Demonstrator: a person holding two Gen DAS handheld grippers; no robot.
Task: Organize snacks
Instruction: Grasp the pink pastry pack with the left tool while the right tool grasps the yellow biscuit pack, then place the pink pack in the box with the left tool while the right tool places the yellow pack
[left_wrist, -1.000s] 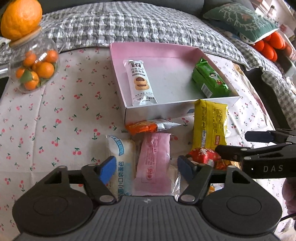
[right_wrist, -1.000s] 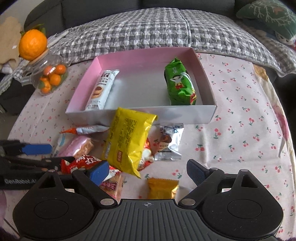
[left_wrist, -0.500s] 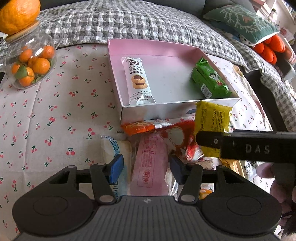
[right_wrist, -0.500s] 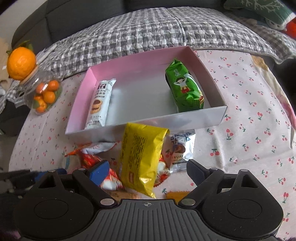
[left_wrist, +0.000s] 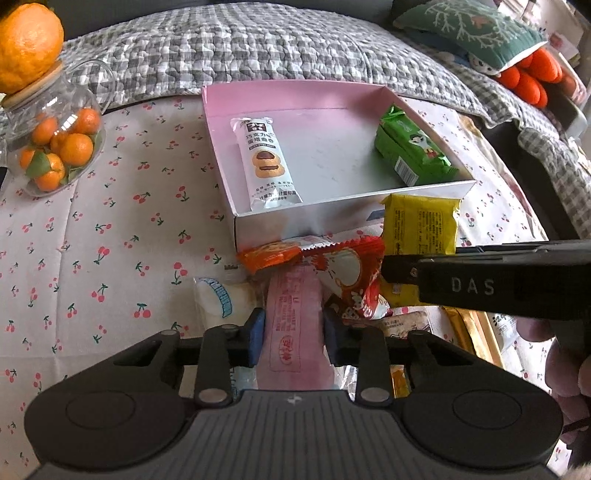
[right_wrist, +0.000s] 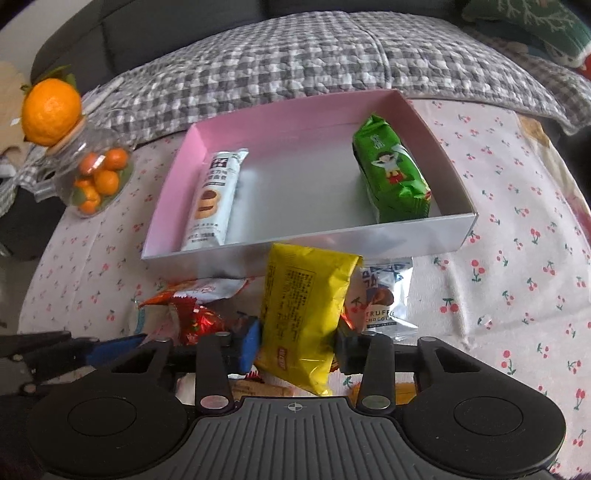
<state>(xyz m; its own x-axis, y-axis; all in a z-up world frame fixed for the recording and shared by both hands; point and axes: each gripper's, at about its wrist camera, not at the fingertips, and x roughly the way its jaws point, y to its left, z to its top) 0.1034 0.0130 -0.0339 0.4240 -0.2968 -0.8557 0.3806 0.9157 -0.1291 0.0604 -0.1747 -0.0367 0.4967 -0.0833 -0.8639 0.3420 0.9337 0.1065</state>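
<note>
A pink box (left_wrist: 295, 96) (right_wrist: 295, 110) holds a white biscuit packet (left_wrist: 266, 162) (right_wrist: 212, 199) and a green packet (left_wrist: 410, 151) (right_wrist: 391, 177). Loose snacks lie in front of it. My left gripper (left_wrist: 293, 338) is shut on a pink packet (left_wrist: 291, 328). My right gripper (right_wrist: 295, 345) is shut on a yellow packet (right_wrist: 303, 314) (left_wrist: 419, 229) and shows from the side in the left wrist view (left_wrist: 480, 280). A red packet (left_wrist: 351, 280) (right_wrist: 195, 317) and an orange one (left_wrist: 269, 256) lie between.
A glass jar of small oranges (left_wrist: 51, 147) (right_wrist: 92, 173) stands at the left, a large orange (left_wrist: 26, 48) on its lid. A silver chocolate packet (right_wrist: 384, 299) lies right of the yellow one. A checked blanket (right_wrist: 314, 62) lies behind the box.
Both grippers have closed: the left on the pink packet, the right on the yellow packet. The right gripper moved in towards the pile and the red packet shifted left.
</note>
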